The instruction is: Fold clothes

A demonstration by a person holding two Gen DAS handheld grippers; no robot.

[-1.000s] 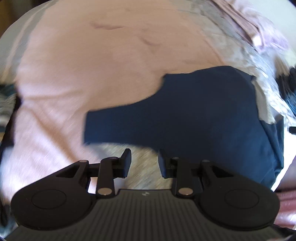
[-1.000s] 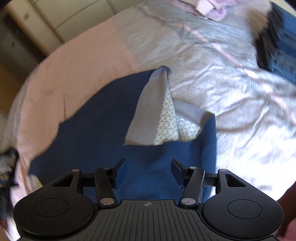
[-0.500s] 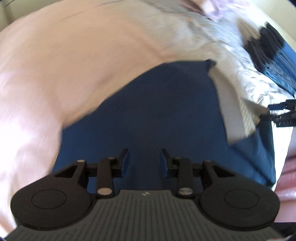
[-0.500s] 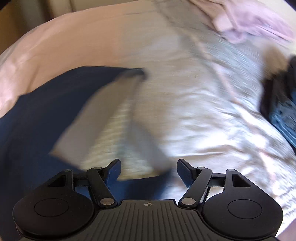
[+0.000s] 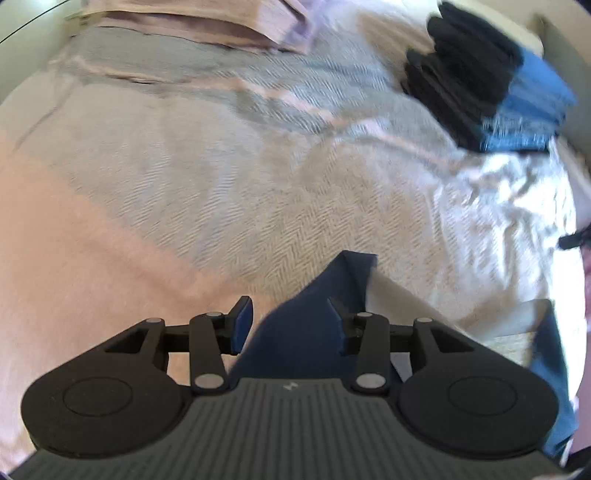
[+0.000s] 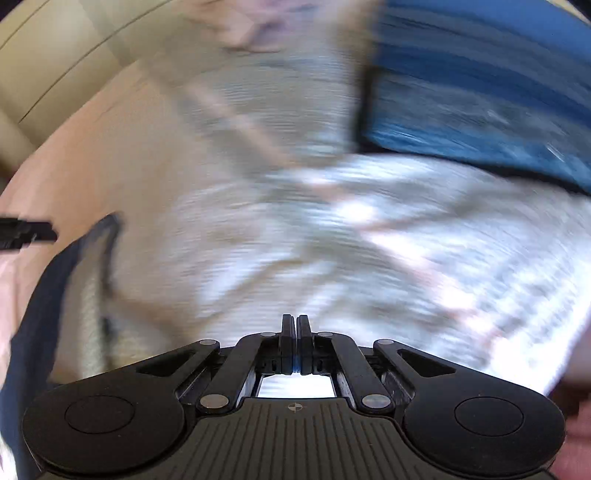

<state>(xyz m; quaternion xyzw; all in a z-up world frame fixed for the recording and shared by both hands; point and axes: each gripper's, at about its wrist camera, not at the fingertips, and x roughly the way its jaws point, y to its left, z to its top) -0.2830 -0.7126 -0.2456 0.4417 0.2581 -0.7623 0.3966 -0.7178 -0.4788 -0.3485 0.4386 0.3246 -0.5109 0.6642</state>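
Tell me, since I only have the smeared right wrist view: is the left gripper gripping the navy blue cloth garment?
Observer: No, the left gripper has its jaws open; the navy blue cloth garment shows between them, unpinched.
Operator: What is the blue blur at my upper right?
Observer: A stack of folded black and blue clothes on the grey herringbone bedspread.
Operator: Anything else folded?
Observer: A pale pink folded cloth at the far edge.

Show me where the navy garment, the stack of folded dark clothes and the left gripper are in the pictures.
navy garment point(image 5: 306, 332): left wrist view, on its flat blue cloth between the fingers.
stack of folded dark clothes point(image 5: 476, 74): left wrist view, on the black upper layers.
left gripper point(image 5: 290, 317): left wrist view, midway between its open fingertips.
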